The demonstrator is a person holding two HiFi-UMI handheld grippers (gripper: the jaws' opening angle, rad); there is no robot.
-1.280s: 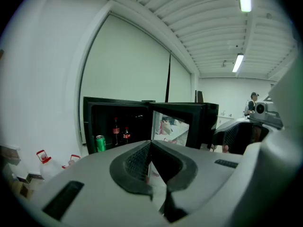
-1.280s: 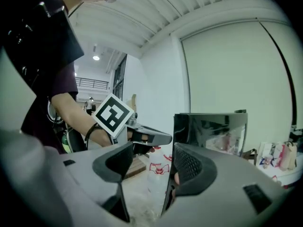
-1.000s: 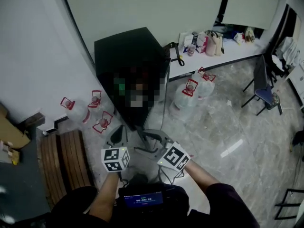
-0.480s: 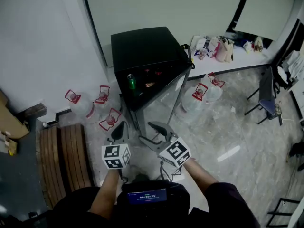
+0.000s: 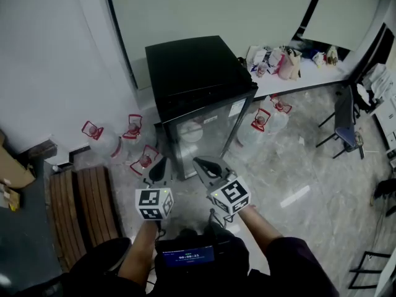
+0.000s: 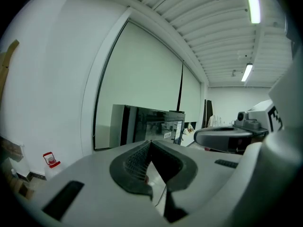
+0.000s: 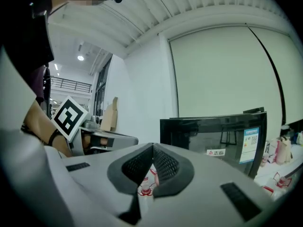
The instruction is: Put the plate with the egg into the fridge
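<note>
Black fridge (image 5: pixel 193 67), glass door (image 5: pixel 207 135) shut. Behind the glass sits a pale round shape, probably the plate (image 5: pixel 190 132); the egg is too small to make out. Left gripper (image 5: pixel 159 166) and right gripper (image 5: pixel 203 164) hang near the door, not touching it. Both are pinched together on nothing, and the right's jaws have just closed. Judged complete, with no step evidently left.

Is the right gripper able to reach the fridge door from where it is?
Probably yes. The right gripper points at the shut door from close by, and nothing stands between them.
</note>
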